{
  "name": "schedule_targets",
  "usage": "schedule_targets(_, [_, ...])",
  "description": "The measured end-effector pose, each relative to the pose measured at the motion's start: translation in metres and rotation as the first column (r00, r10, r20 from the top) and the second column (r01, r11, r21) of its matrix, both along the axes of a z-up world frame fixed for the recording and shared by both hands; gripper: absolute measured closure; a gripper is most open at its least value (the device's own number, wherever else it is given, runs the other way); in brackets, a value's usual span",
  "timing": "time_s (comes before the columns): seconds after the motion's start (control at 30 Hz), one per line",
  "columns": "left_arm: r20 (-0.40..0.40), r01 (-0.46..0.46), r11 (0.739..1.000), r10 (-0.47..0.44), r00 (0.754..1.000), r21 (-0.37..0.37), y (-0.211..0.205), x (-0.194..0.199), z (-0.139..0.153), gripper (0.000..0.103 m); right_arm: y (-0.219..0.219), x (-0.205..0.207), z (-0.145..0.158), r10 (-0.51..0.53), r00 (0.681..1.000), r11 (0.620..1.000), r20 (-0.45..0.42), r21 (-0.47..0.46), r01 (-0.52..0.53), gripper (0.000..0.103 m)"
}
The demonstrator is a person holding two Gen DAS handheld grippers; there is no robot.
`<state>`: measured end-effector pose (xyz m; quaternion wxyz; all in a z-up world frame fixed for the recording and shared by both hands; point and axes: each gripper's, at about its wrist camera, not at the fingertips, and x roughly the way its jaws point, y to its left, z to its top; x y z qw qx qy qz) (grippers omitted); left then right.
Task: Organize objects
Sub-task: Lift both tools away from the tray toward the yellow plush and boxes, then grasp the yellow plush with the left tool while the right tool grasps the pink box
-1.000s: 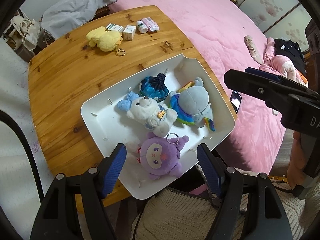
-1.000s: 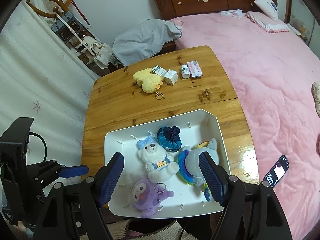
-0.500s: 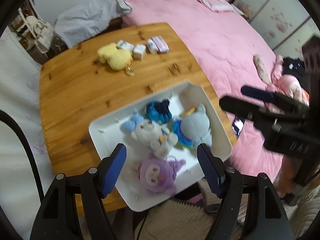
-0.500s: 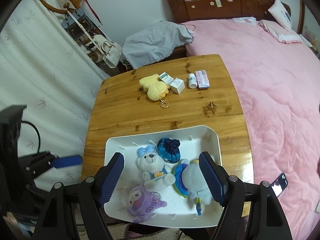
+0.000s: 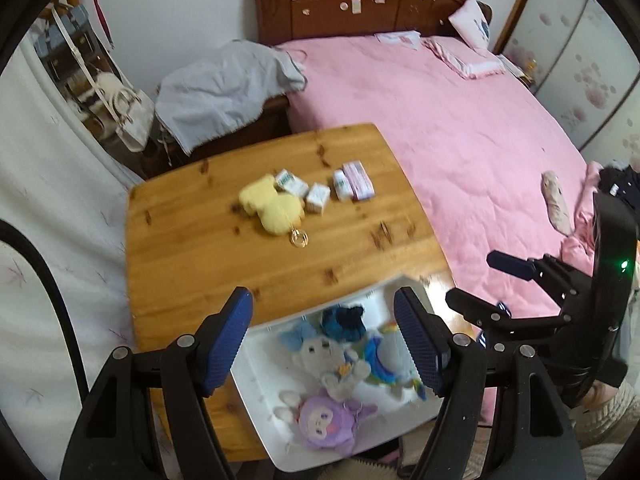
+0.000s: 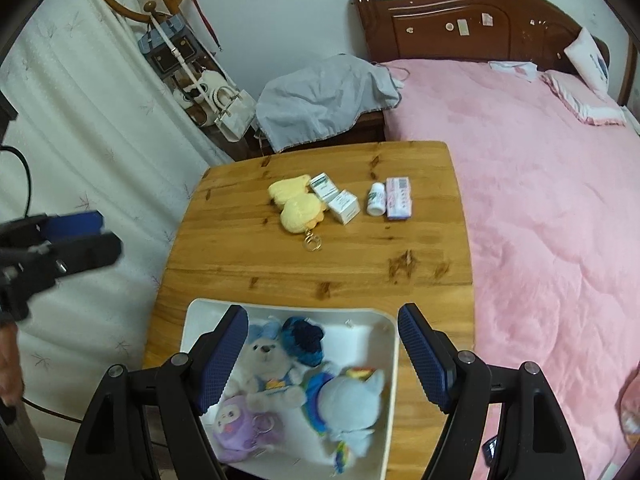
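Note:
A white tray [image 5: 260,392] [image 6: 394,364] on the wooden table's near end holds a white bear [image 5: 324,360] [image 6: 266,364], a purple plush [image 5: 322,420] [image 6: 236,426], a grey-blue plush [image 6: 352,396] and a dark blue pouch [image 6: 302,338]. A yellow plush [image 5: 272,206] [image 6: 294,206] with a key ring lies at the far end beside small boxes [image 6: 340,200], a white bottle [image 6: 376,199] and a pink box [image 6: 399,198]. My left gripper [image 5: 324,346] and right gripper [image 6: 322,356] are open and empty, high above the tray.
The wooden table [image 5: 200,252] [image 6: 248,256] stands against a pink bed [image 5: 460,128] on the right. A grey cloth [image 6: 324,92] drapes a stand behind the table. Bags [image 6: 224,108] hang on a rack at the back left. A white curtain [image 6: 80,128] runs along the left.
Both grippers have risen and tilted up and away from the tray, so the far end of the table and the room come into view. Both stay open and empty.

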<state>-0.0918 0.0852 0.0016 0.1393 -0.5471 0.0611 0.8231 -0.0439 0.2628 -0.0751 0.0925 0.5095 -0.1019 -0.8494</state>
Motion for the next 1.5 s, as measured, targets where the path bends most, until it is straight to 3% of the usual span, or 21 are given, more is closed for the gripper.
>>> schedule_targets(0.27, [-0.032, -0.023, 0.999, 0.022, 0.999, -0.031, 0.018, -0.028, 0.014, 0.026, 0.035, -0.028, -0.002, -0.016, 1.0, 1.0, -0.021, 0.008, 0.016, 0.025])
schedule_targets(0.47, [-0.006, -0.034, 0.999, 0.034, 0.999, -0.035, 0.028, -0.063, 0.002, 0.026, 0.048, -0.054, -0.005, -0.035, 0.999, 0.999, -0.012, 0.008, 0.035, 0.025])
schedule_targets(0.77, [0.078, -0.161, 0.985, 0.166, 0.983, -0.066, 0.021, -0.152, -0.079, 0.026, 0.068, -0.11, -0.026, -0.1, 0.995, 0.995, 0.028, 0.027, 0.099, 0.025])
schedule_targets(1.0, [0.214, -0.267, 0.961, 0.277, 0.937, -0.076, 0.001, -0.202, -0.172, 0.026, 0.081, -0.163, -0.06, -0.168, 0.982, 0.986, 0.087, 0.007, 0.168, 0.025])
schedule_targets(1.17, [0.261, -0.332, 0.938, 0.346, 0.901, -0.099, -0.013, -0.224, -0.22, 0.027, 0.082, -0.206, -0.096, -0.213, 0.968, 0.976, 0.134, -0.008, 0.216, 0.025])
schedule_targets(1.27, [0.296, -0.36, 0.93, 0.366, 0.882, -0.079, -0.019, -0.231, -0.243, 0.027, 0.081, -0.23, -0.125, -0.231, 0.956, 0.971, 0.181, -0.025, 0.239, 0.034])
schedule_targets(1.5, [0.326, -0.381, 0.922, 0.383, 0.865, -0.073, -0.024, -0.237, -0.272, 0.026, 0.077, -0.269, -0.189, -0.261, 0.92, 0.962, 0.291, 0.003, 0.272, 0.044])
